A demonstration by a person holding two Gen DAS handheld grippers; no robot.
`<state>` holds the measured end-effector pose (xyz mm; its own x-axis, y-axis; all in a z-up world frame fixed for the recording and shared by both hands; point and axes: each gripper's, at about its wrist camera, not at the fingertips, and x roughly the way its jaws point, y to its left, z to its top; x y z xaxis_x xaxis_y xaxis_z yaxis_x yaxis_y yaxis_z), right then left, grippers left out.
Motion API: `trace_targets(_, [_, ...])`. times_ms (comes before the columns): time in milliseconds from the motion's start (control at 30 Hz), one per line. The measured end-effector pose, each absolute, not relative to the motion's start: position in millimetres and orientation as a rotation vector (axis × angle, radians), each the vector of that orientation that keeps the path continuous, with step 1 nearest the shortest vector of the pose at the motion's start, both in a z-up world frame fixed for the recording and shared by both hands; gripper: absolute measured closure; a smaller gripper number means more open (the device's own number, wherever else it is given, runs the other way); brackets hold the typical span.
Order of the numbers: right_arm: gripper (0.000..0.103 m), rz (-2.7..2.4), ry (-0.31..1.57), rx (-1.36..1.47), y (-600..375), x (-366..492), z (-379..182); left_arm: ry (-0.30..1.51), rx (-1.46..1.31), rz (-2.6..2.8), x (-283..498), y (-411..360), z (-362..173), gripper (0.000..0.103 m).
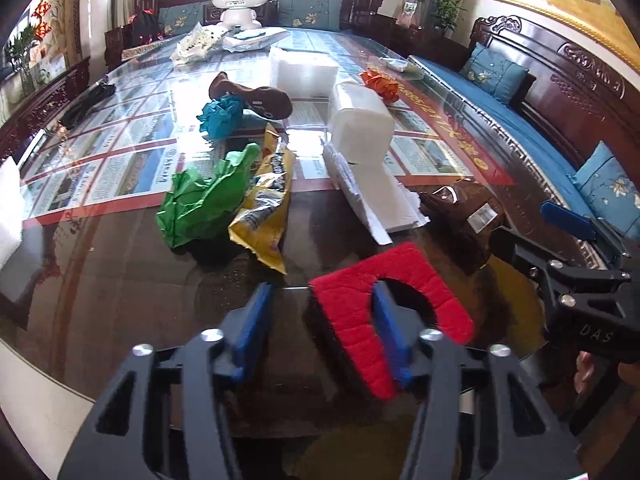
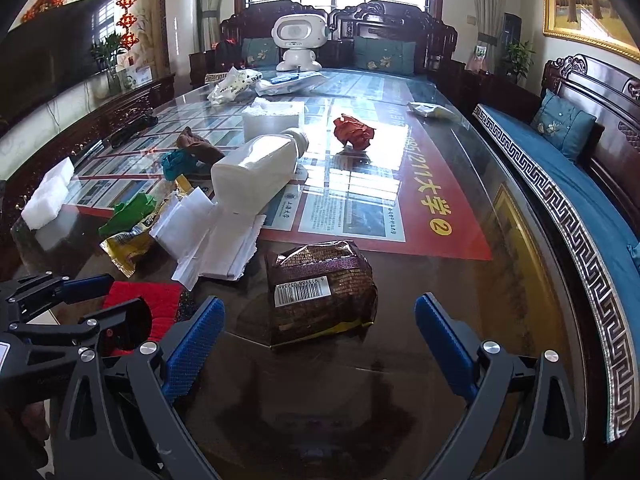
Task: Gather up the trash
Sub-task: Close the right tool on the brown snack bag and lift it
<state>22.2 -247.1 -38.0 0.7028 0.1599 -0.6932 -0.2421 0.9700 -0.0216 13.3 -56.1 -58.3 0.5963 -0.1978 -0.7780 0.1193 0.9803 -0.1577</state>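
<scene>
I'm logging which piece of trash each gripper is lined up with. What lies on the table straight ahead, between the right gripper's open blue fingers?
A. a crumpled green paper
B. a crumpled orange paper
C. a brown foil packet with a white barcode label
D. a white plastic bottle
C: the brown foil packet with a white barcode label lies centred ahead of the right gripper, whose fingers stand wide apart.

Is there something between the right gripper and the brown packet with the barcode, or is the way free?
Nothing visible blocks it. The right gripper is open, and the brown packet lies on bare table glass straight ahead of it. The white paper sheets lie off to the packet's left.
</scene>
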Motion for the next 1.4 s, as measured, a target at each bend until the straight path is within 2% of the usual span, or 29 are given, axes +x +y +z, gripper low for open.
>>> trace_targets(33, [0.011, 0.223, 0.759, -0.115, -247.1, 22.8, -37.9, 0.919, -0.105, -0.201, 14.6, -56.3, -58.2, 0.068])
trace_targets(167, [0.011, 0.218, 0.753, -0.115, -245.9, 25.5, -36.6, 0.908, -0.08, -0.197, 16.0, -60.6, -57.2, 0.072])
trace_targets(767, [0.013, 0.203, 0.81, -0.144, -234.0, 58.7, -53.7, 0.901, -0.111, -0.205, 31.2, -52.1, -53.2, 0.073])
trace_targets(867, [0.03, 0.215, 0.833, -0.118, -236.3, 63.3, -56.6, 0.903, -0.112, -0.208, 32.3, -52.0, -54.1, 0.073])
trace_targets(900, [0.033, 0.215, 0.84, -0.113, -236.9, 64.7, -57.8, 0.905, -0.112, -0.209, 32.7, -52.2, -54.4, 0.073])
trace_targets(1100, [0.038, 0.215, 0.828, -0.118, -233.7, 63.6, -57.7, 0.912, -0.11, -0.206, 34.1, -52.1, -56.2, 0.073])
trace_targets(1200, [0.051, 0.2, 0.821, -0.133, -233.2, 61.3, -56.9, 0.919, -0.115, -0.203, 34.9, -51.5, -57.7, 0.073])
trace_targets(1400, [0.053, 0.203, 0.813, -0.094, -236.6, 55.3, -55.8, 0.918, -0.113, -0.2, 33.8, -51.6, -58.3, 0.073])
